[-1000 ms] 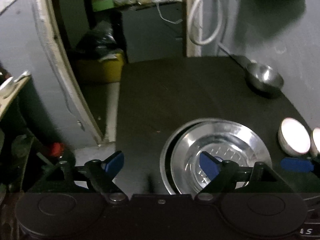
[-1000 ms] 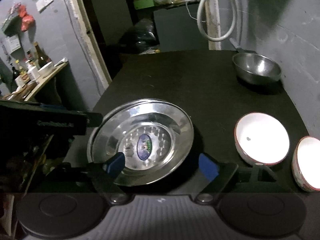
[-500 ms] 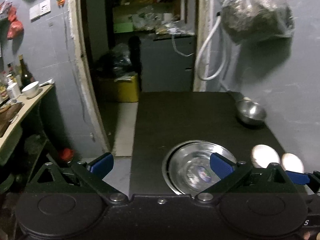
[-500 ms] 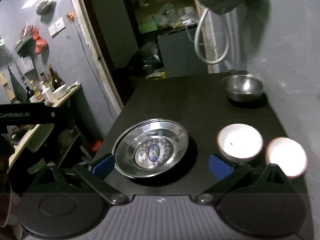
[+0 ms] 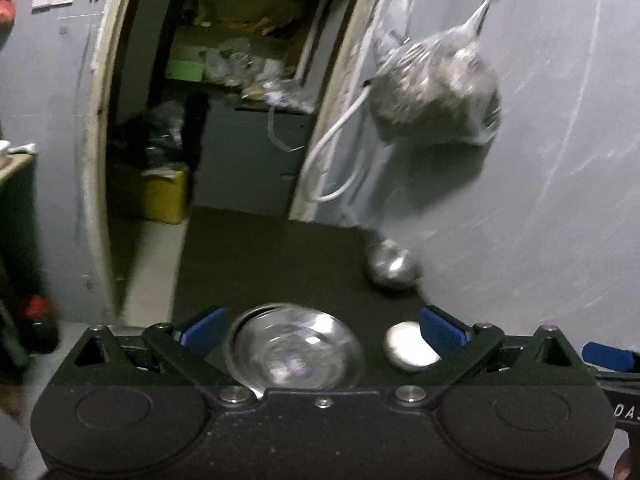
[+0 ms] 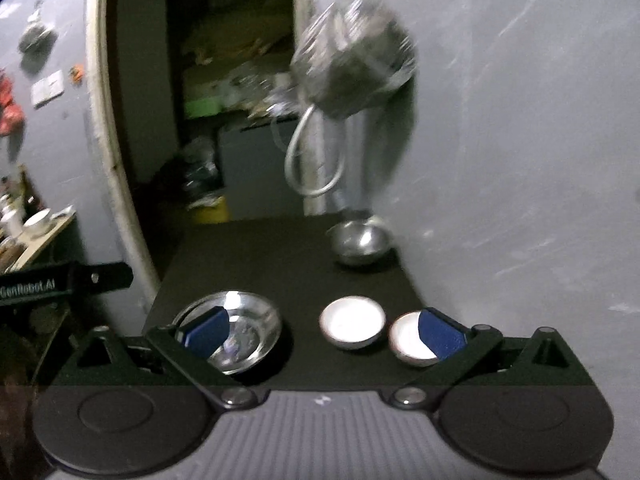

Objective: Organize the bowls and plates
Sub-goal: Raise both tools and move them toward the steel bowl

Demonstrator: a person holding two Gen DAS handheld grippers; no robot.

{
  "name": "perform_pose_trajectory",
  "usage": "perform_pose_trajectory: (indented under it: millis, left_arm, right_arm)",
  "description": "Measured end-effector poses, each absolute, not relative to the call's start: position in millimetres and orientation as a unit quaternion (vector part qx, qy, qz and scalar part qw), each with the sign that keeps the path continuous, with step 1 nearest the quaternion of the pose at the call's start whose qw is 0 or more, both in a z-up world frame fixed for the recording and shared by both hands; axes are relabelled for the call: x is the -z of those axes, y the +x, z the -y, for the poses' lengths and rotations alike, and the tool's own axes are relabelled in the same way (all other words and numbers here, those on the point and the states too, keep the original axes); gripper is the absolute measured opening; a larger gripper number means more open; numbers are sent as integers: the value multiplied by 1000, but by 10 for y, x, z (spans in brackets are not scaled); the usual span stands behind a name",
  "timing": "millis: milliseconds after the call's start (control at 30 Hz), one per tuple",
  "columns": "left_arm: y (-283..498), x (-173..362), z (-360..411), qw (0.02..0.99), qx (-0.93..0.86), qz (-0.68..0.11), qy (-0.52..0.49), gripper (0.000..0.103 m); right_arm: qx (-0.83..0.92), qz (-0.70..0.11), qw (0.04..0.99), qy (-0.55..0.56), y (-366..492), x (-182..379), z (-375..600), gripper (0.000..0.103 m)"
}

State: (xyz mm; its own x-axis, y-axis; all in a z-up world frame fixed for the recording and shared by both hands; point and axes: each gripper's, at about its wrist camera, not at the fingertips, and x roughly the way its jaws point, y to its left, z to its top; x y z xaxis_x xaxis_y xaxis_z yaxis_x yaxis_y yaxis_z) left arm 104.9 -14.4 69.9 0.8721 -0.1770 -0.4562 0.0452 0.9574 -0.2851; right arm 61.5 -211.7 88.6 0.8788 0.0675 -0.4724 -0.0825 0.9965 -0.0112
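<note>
Both hand-held grippers (image 5: 320, 330) (image 6: 322, 330) released, empty; risk of clipping white bowls (image 6: 353, 322) near desk (image 6: 280, 272) edge.

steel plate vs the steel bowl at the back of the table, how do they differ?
The steel plate is wide and shallow; the steel bowl is narrower and deeper. The plate sits at the near left of the black table, the bowl at the far right by the wall. Both are shiny metal, upright and empty.

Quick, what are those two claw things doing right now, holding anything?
Left gripper: open, holding nothing.
Right gripper: open, holding nothing.
</note>
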Motion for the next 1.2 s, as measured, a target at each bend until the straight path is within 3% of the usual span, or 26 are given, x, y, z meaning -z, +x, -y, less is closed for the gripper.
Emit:
perform_pose_trajectory:
  millis: [167,367,767,900,1200]
  left_arm:
    - [1068,-904,243,964,83,-216,-134,102]
    - [1280,-1272,368,974,82,-173,-118,102]
    - [2377,-1834,520,990,17,-114,-77,102]
    - [2871,-1751,670,991,-5,-125,-56,102]
    - [3778,-1091,936,974,-31,-222,-35,102]
  right_arm:
    - [-11,-234,972,27,426,-1238,2241,103]
    - [-5,-213,977,-3,569,-1546,2241,103]
    - [-74,-166,981,-64,1664,-1838,2126,103]
    - [-94,-164,981,-48,2225,-1741,2249,103]
    - [-106,-247,963,-8,3197,-1015,2532,103]
